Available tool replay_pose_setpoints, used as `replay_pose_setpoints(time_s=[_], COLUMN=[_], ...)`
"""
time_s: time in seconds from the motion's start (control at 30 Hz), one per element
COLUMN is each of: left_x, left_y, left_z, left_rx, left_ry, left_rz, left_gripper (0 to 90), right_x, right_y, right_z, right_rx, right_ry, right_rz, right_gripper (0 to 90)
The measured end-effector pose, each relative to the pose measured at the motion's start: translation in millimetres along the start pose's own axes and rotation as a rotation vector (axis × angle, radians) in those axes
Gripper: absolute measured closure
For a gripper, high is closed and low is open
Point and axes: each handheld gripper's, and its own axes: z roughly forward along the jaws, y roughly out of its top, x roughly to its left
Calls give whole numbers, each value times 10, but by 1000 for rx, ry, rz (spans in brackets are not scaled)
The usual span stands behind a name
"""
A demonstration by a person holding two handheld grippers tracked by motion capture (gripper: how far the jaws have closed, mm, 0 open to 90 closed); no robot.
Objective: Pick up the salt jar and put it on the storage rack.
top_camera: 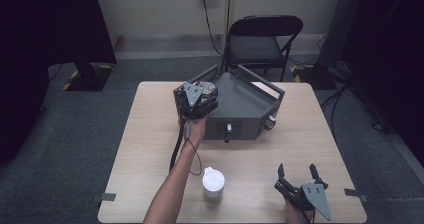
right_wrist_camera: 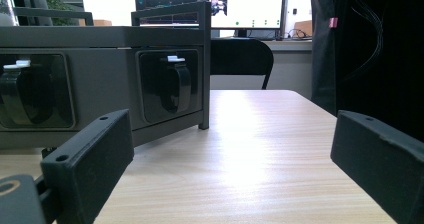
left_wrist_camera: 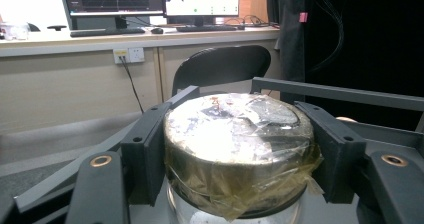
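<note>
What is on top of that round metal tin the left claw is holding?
Clear, wrinkled film is stretched over the round metal tin and taped down its sides, with the left gripper clamped on either side. Glare on the film hides whatever is inside the tin.

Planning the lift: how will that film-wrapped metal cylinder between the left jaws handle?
The metal cylinder looks solid, so probably heavy for its size. Its wrinkled film wrap may slide against the left gripper pads. Broad and squat, it seems unlikely to tip.

From above I see a dim room, dark at both side edges. Glare streaks the table (right_wrist_camera: pixel 260 149) in my right gripper view; the monitors (right_wrist_camera: pixel 247 6) behind are blown out.
</note>
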Motion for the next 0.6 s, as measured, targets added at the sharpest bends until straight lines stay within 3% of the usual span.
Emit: replay_pose_setpoints(time_s=[0.03,0.07,0.1,0.23,0.6], left_x=[-24,-24,-60,-50,3], left_y=[0,0,-28,-64,-26], left_z=[2,2,14,17,-41], left_rx=[0,0,-4,-17,-27], left_ry=[10,10,27,27,7], left_rz=[6,6,33,23,4], left_gripper=[340,268,188,27,0], right_x=[0,0,0,0,3], right_y=[0,1,2,1,0], right_z=[0,2,2,1,0], right_rx=[0,1,1,0,0], right_ry=[0,0,0,0,-2], right_rz=[0,0,0,0,0], right_gripper=[21,21,21,21,21])
